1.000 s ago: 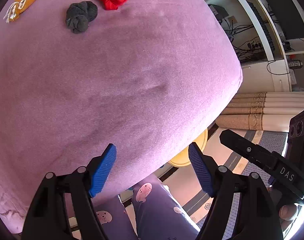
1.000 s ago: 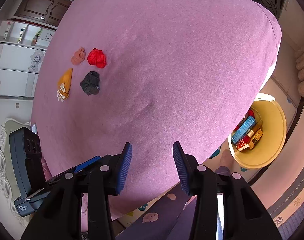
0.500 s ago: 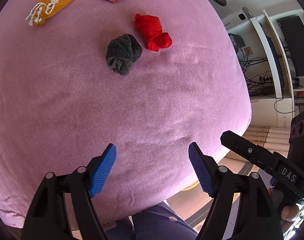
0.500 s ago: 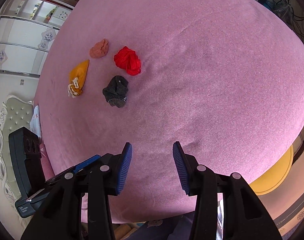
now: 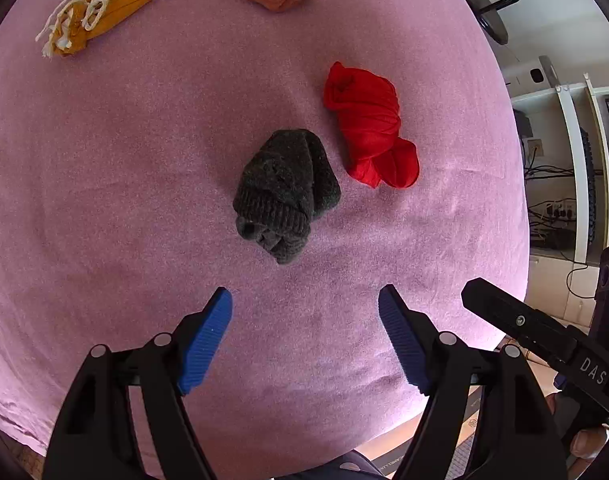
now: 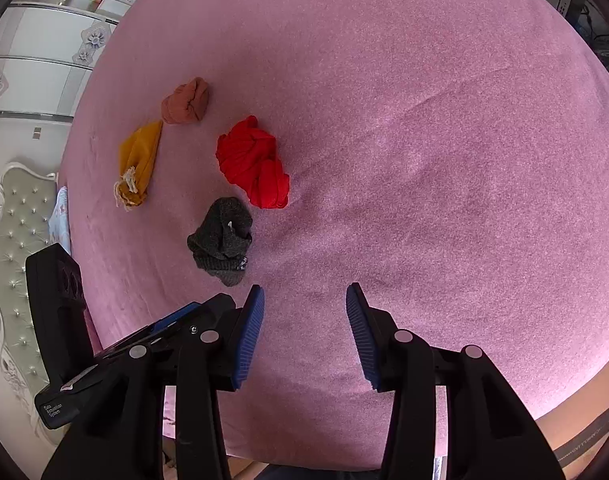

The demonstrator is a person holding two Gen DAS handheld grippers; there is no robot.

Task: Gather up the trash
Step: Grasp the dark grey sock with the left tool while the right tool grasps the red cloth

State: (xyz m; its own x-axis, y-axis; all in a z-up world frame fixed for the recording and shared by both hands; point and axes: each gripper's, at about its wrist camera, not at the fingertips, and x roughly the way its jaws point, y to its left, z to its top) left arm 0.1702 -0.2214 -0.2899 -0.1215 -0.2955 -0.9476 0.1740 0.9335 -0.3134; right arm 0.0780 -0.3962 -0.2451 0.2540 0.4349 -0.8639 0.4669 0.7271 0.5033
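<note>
Hovering over pink bed (image 5: 104, 240), both jaws open, empty; grey bundle (image 5: 286, 194) ahead, bare cover around

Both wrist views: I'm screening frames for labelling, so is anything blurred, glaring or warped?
Left wrist: sharp; grey sock bundle crisp, pink bedspread bulges from fisheye, dark corners. Right wrist: equally sharp, same bulge; bedspread brightens toward its lower right edge, no harsh glare.

A pink bed cover (image 5: 144, 208) fills most of both views. In the left wrist view, a black office chair (image 5: 492, 12) sits at the upper right, white shelving with tangled cables (image 5: 560, 184) along the right edge. In the right wrist view, white cabinet doors (image 6: 44, 64) occupy the upper left, a tufted grey headboard (image 6: 16, 216) the left edge
</note>
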